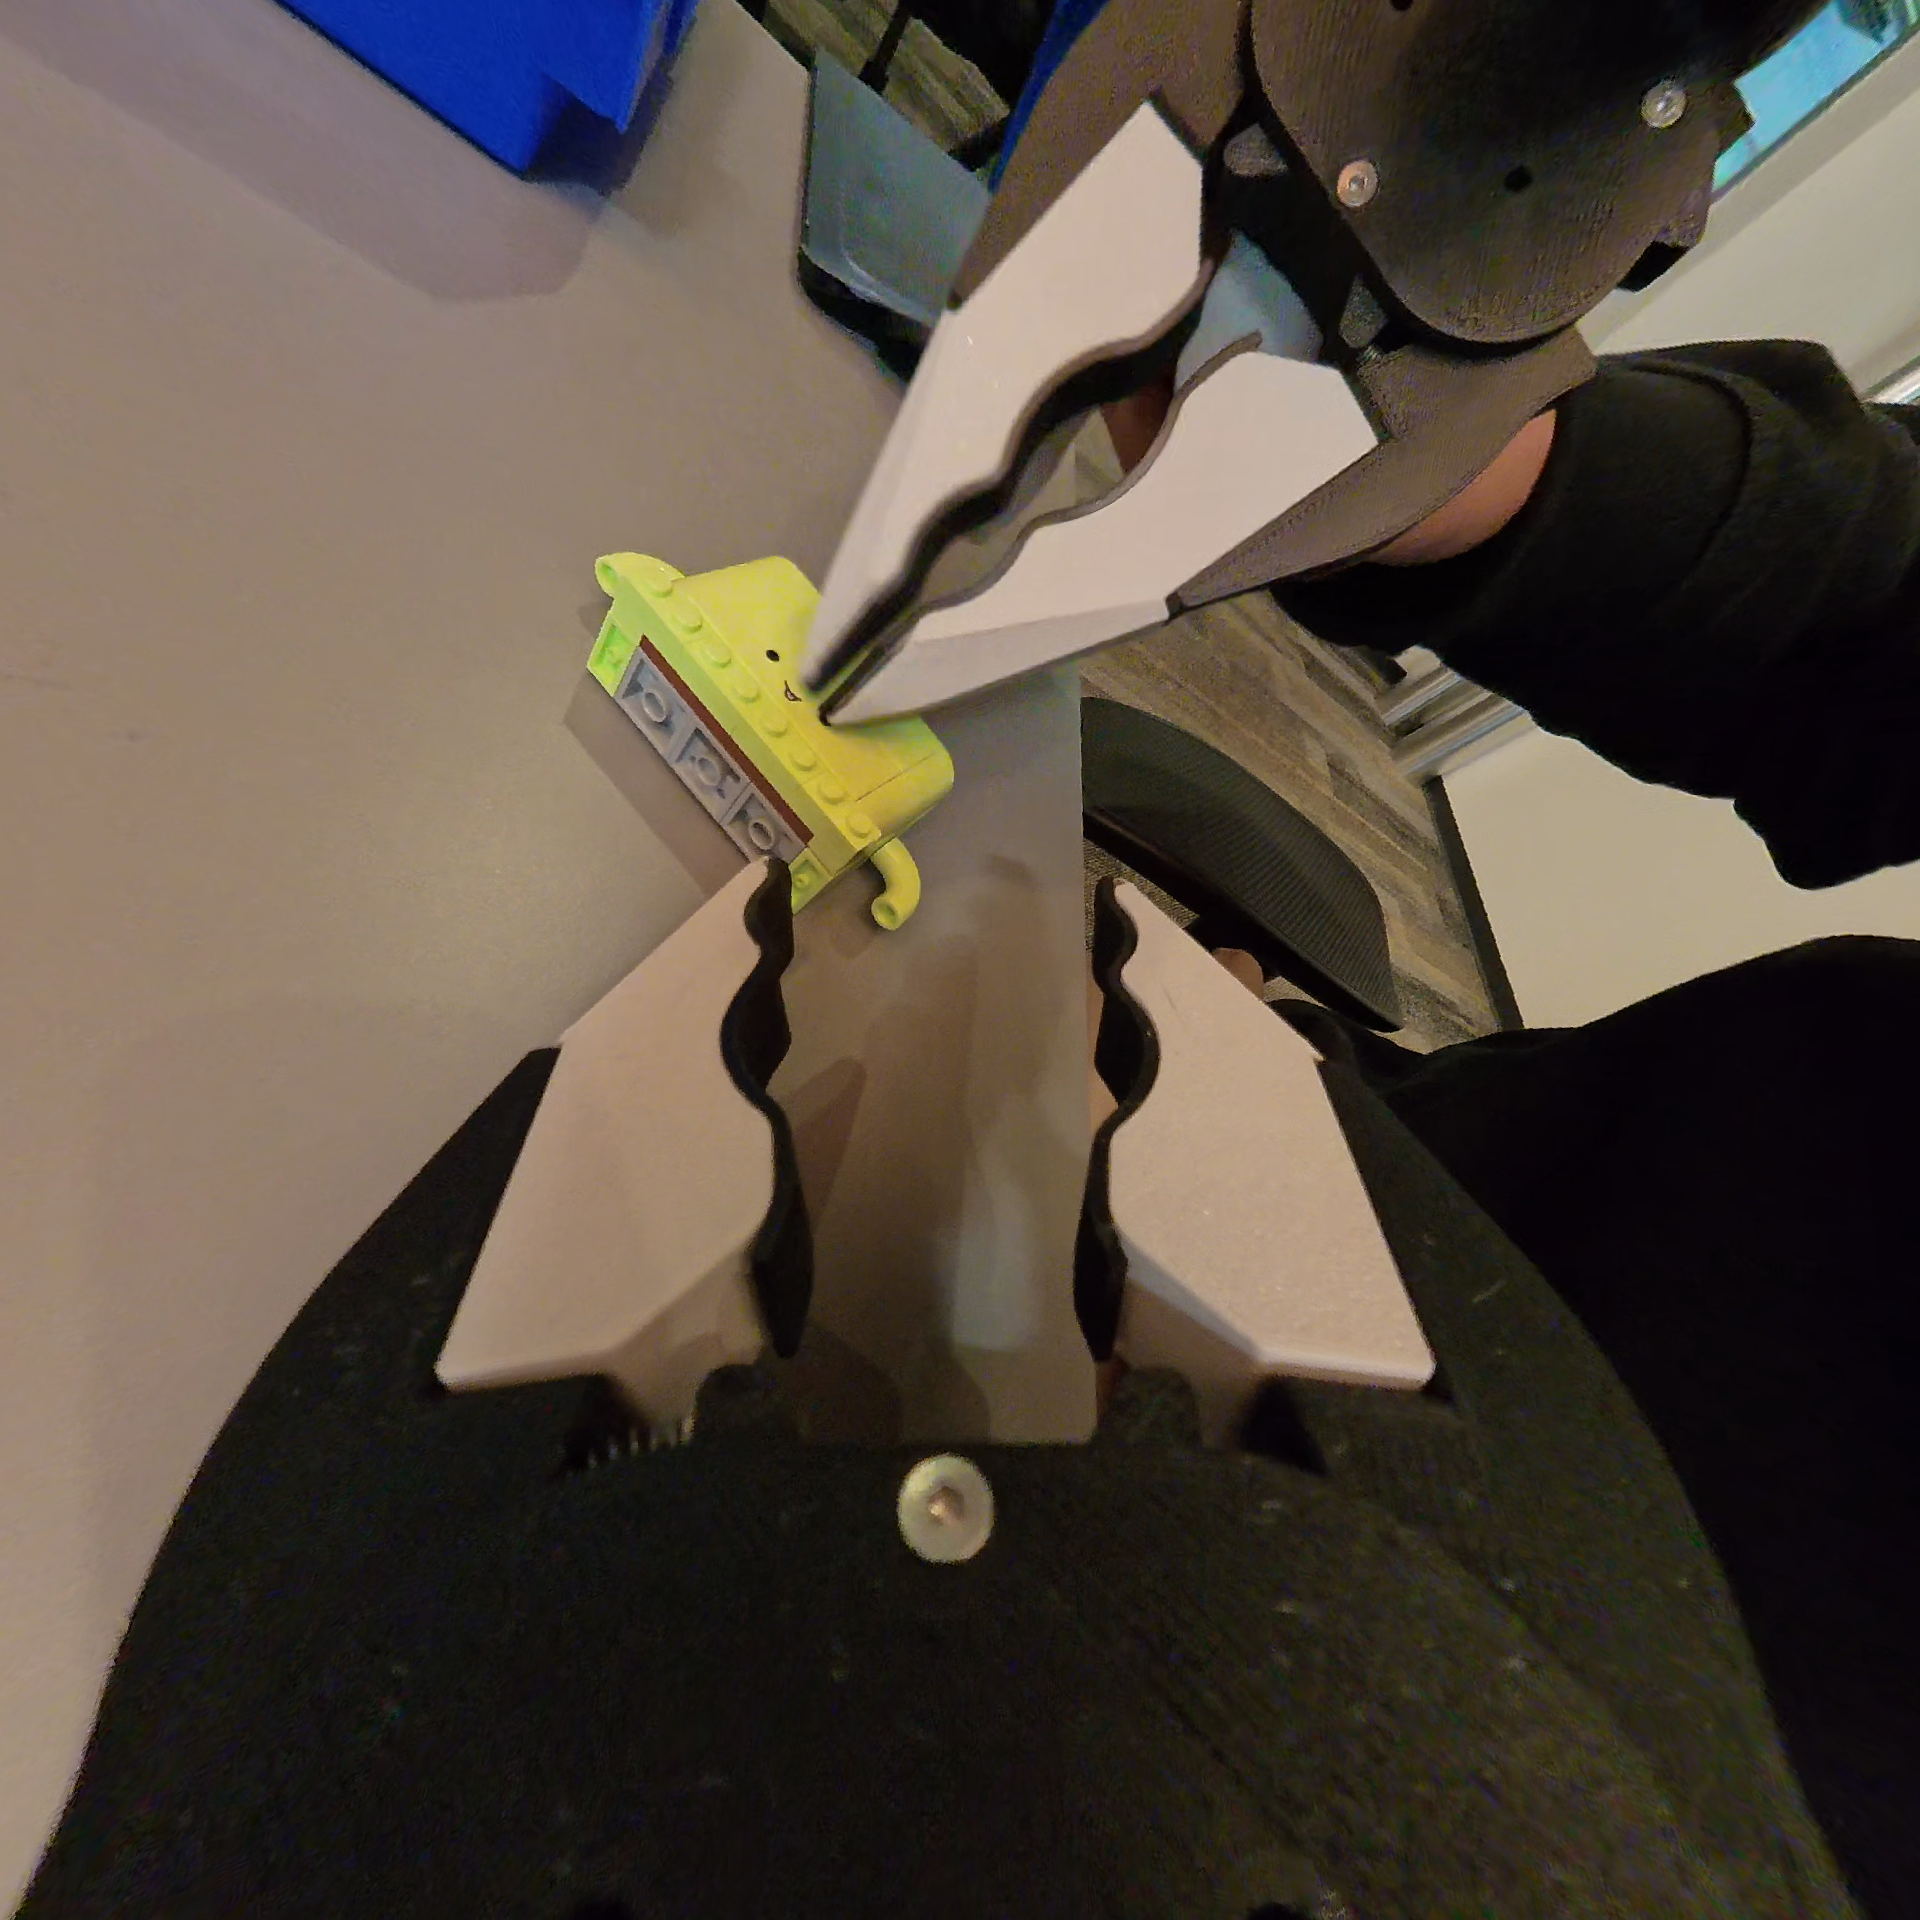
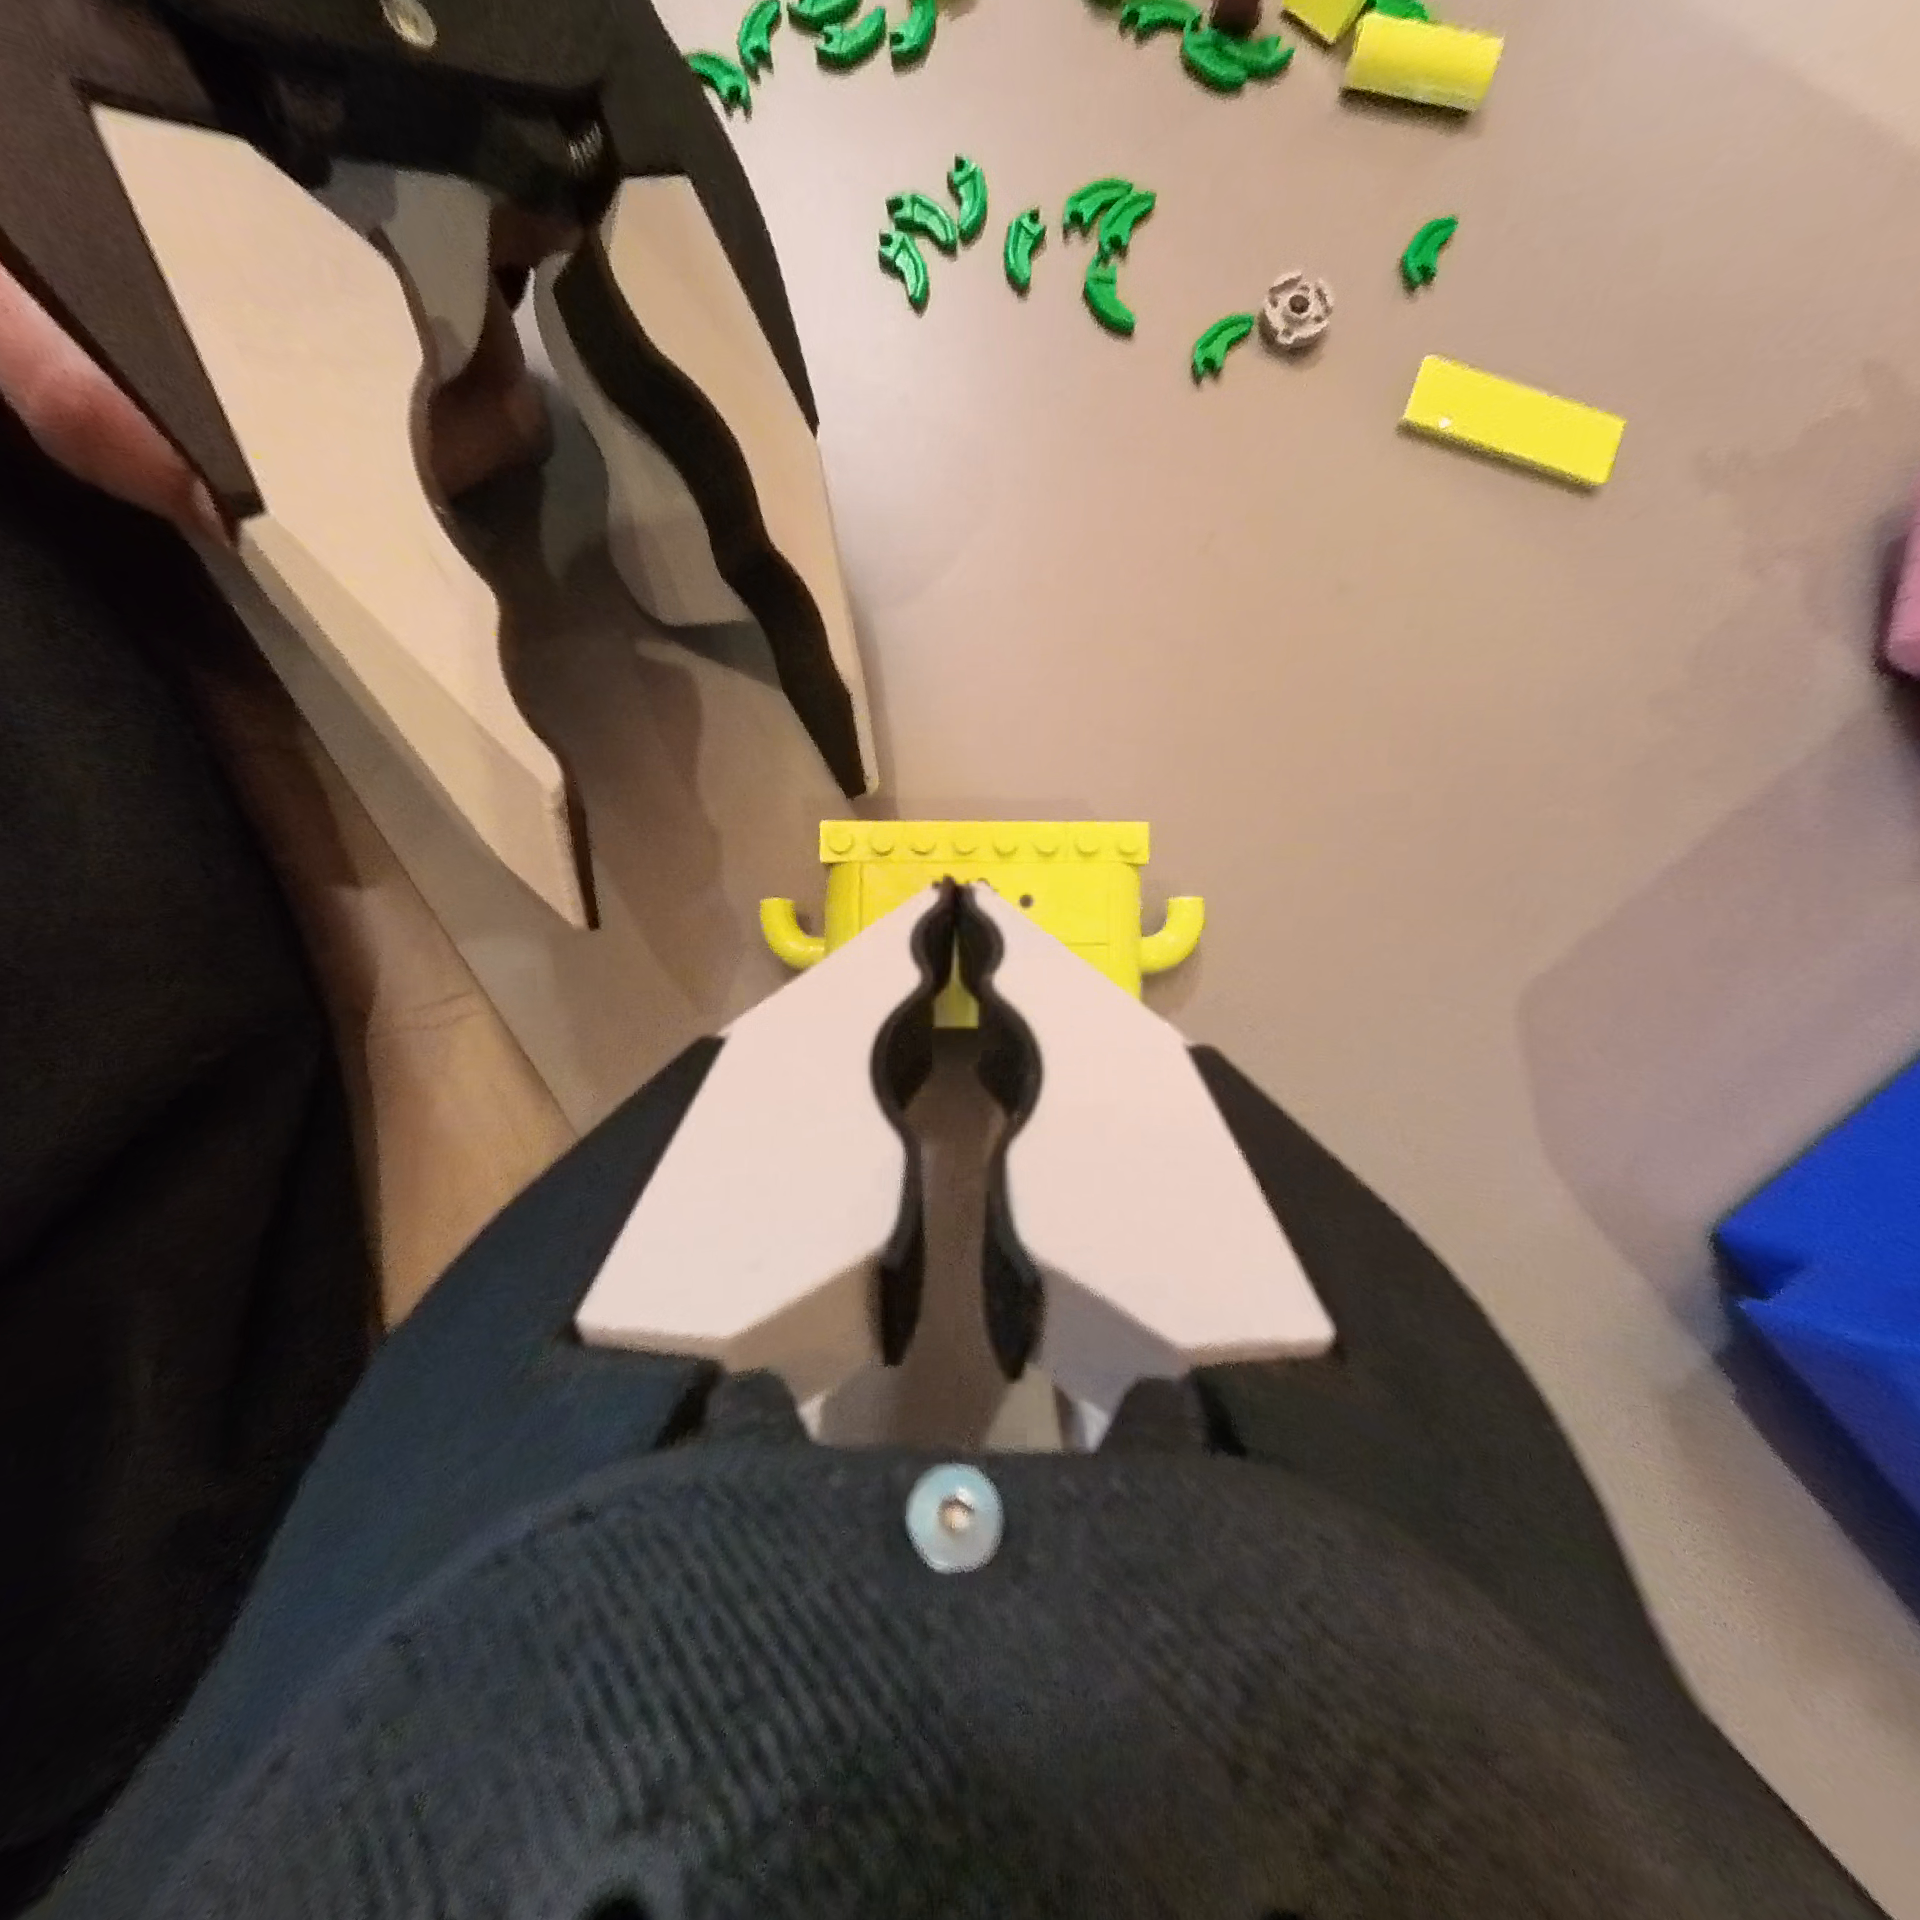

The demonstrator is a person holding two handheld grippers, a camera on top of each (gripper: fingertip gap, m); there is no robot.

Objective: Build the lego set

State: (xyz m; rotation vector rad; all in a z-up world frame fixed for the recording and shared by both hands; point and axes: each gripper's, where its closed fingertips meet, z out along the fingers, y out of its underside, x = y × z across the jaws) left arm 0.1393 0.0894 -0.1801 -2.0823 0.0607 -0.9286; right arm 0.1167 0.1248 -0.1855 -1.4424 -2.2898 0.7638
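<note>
A lime-yellow lego model with a small face, two hook arms, a studded top plate and grey and brown parts underneath lies on the beige table. It also shows in the right wrist view. My right gripper is shut, with nothing between its pads, and its closed tips rest on the model's face. It also shows in the left wrist view. My left gripper is open and empty, with its left fingertip just beside the model's lower corner. It also shows open in the right wrist view.
Several green leaf pieces, a grey round piece, a yellow tile and a yellow brick lie farther back. A blue bin stands at the right. The table edge and an office chair are near the model. Left tips to right tips: about 5 centimetres. The grey round piece is about 15 centimetres from both grippers' fingertips.
</note>
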